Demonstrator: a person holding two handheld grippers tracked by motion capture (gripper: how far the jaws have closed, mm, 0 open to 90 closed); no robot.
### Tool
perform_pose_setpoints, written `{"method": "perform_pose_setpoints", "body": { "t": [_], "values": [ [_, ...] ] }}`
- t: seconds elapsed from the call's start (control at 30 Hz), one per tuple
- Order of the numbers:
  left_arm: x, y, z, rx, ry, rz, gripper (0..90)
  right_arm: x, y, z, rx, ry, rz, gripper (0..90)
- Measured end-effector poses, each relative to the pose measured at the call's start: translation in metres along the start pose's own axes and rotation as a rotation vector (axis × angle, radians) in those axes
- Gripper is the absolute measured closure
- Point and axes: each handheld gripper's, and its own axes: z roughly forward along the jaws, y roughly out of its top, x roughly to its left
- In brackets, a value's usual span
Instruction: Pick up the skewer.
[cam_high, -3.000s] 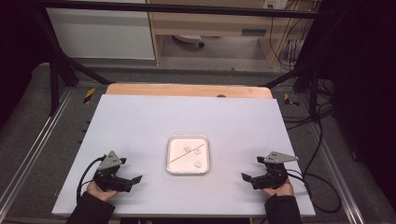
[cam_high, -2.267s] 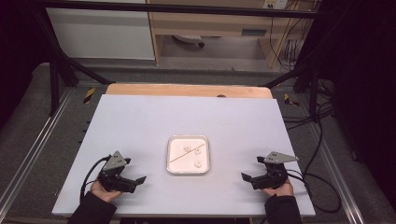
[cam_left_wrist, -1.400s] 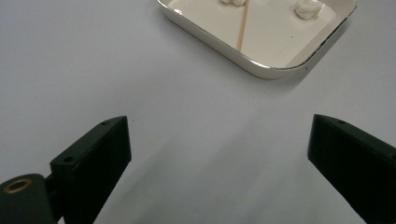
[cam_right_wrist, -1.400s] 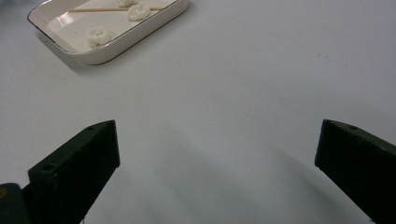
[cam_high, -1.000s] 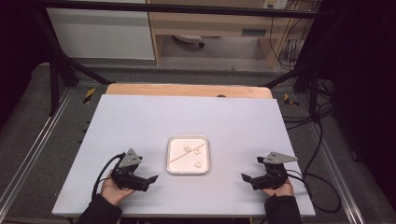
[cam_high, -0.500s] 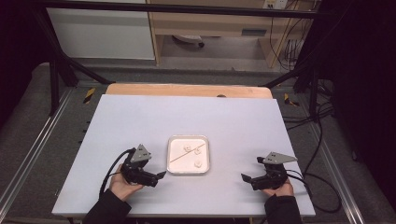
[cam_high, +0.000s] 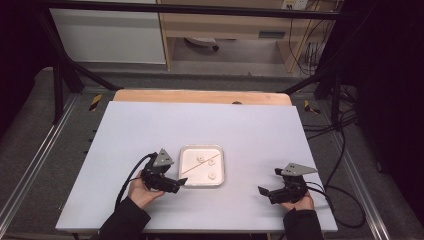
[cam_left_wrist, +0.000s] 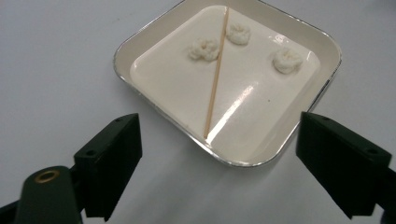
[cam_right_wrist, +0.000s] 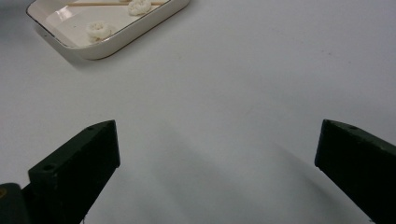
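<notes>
A white square tray (cam_high: 223, 167) sits at the middle of the pale table. A thin wooden skewer (cam_high: 195, 167) lies across it on a slant among three small white lumps (cam_high: 212, 175). My left gripper (cam_high: 181, 185) is open at the tray's near left corner, its jaws pointing at the tray. In the left gripper view the skewer (cam_left_wrist: 216, 74) runs down the tray (cam_left_wrist: 173, 84) between the wide-apart jaws of that gripper (cam_left_wrist: 223, 140). My right gripper (cam_high: 268, 181) stands open and holds nothing near the front right, well apart from the tray (cam_right_wrist: 70, 21).
The pale table top (cam_high: 250, 125) has a wooden strip (cam_high: 200, 96) along its far edge. Black frame posts stand at both far sides. Cables (cam_high: 345, 150) trail off the right edge. Grey floor lies around the table.
My left gripper has moved right and slightly away from the person, from the front left of the table up to the tray's near left corner. The right gripper has stayed put.
</notes>
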Motion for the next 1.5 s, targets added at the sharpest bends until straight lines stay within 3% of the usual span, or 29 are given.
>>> {"method": "perform_pose_setpoints", "body": {
  "t": [0.37, 0.67, 0.9, 1.27, 1.5],
  "values": [
    [-0.004, 0.015, 0.02, 0.053, 0.007, 0.017, 29.2, 0.0, 0.0, 0.0, 0.004, 0.003, -0.002, 0.7],
    [-0.008, 0.023, 0.036, 0.094, 0.036, 0.038, 49.7, 0.0, 0.0, 0.001, 0.005, 0.005, -0.001, 0.8],
    [-0.006, 0.023, 0.046, 0.101, 0.038, 0.034, 65.5, 0.0, 0.0, 0.001, 0.005, 0.006, -0.001, 0.8],
    [-0.001, 0.021, 0.052, 0.112, -0.003, 0.002, 79.0, 0.0, 0.0, 0.001, 0.006, 0.007, -0.003, 0.8],
    [0.0, 0.02, 0.055, 0.102, -0.005, 0.008, 83.5, 0.0, 0.0, 0.001, 0.007, 0.008, -0.004, 0.8]
  ]
}}
